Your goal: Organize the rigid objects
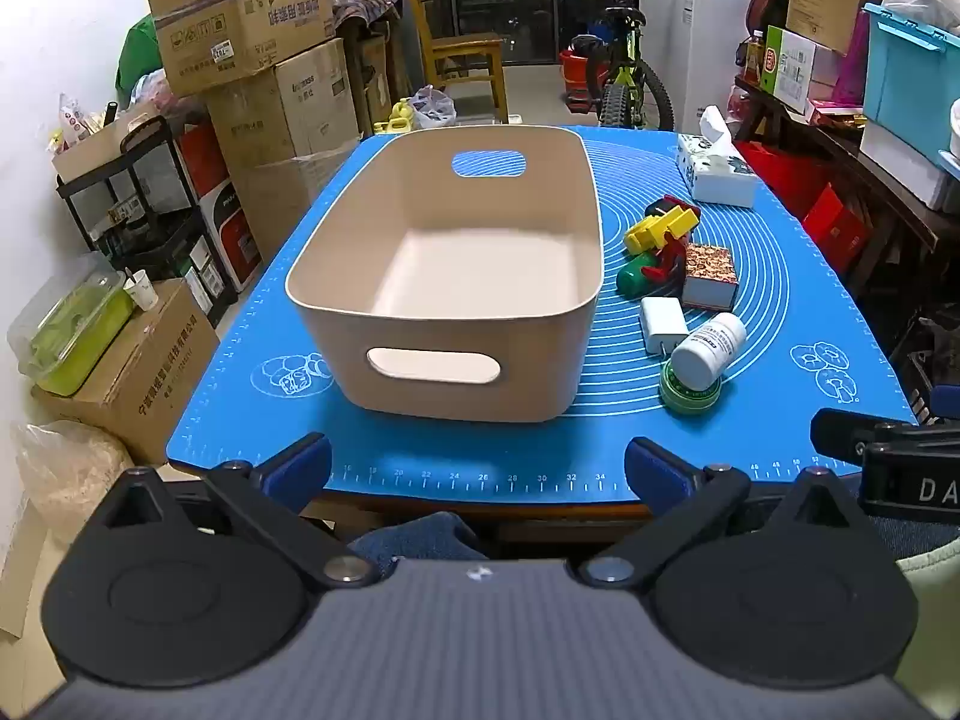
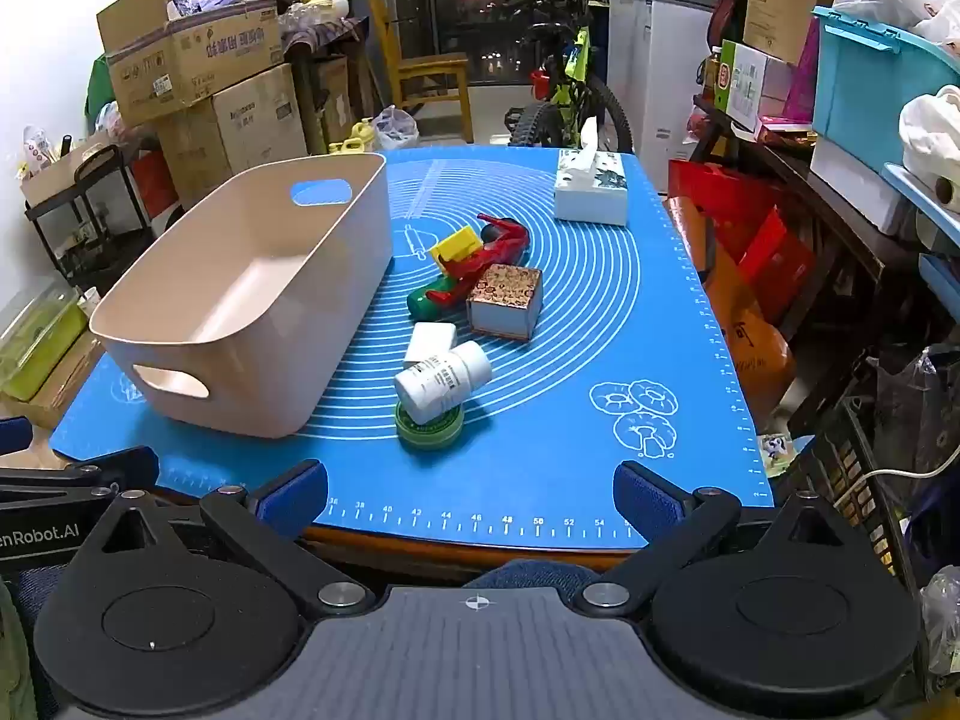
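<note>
A: The white bottle (image 2: 442,381) lies tilted on the green tin (image 2: 429,423), just right of the empty bin (image 2: 240,324).

B: Right gripper (image 2: 471,495) and left gripper (image 1: 477,471) both gape, holding nothing. I'd pinch the bottle's body first, steadily.

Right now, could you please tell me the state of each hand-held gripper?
Left hand-held gripper: open, holding nothing, short of the blue mat.
Right hand-held gripper: open, holding nothing, at the mat's near edge.

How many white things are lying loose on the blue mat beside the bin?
2: a white plastic pill bottle lying tipped on a green round tin, and a white charger block just behind it. The pile may hide others.
</note>
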Demonstrator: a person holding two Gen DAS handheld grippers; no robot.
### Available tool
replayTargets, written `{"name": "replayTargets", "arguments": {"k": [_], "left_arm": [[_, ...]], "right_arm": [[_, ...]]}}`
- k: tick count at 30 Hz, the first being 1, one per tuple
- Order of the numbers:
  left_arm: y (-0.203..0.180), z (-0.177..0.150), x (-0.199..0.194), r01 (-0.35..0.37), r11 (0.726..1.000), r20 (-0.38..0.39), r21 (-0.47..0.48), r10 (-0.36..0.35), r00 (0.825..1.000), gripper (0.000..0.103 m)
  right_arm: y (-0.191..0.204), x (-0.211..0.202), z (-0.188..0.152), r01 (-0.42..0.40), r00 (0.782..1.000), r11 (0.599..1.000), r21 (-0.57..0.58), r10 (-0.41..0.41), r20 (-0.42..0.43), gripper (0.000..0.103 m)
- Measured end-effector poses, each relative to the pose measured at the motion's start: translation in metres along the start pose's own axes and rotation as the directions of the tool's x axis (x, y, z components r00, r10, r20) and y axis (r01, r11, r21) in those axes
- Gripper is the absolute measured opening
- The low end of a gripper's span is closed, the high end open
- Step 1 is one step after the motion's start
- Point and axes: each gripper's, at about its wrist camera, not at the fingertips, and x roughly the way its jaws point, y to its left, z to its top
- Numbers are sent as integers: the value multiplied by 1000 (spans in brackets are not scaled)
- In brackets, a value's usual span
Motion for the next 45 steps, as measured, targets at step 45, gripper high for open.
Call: {"name": "replayTargets", "arguments": {"k": [45], "left_arm": [[2,-1,0,-11,1000,-1,8,11,1000,103]], "right_arm": [[-1,2,0,-2,1000,1000,3,2,-4,100]]}}
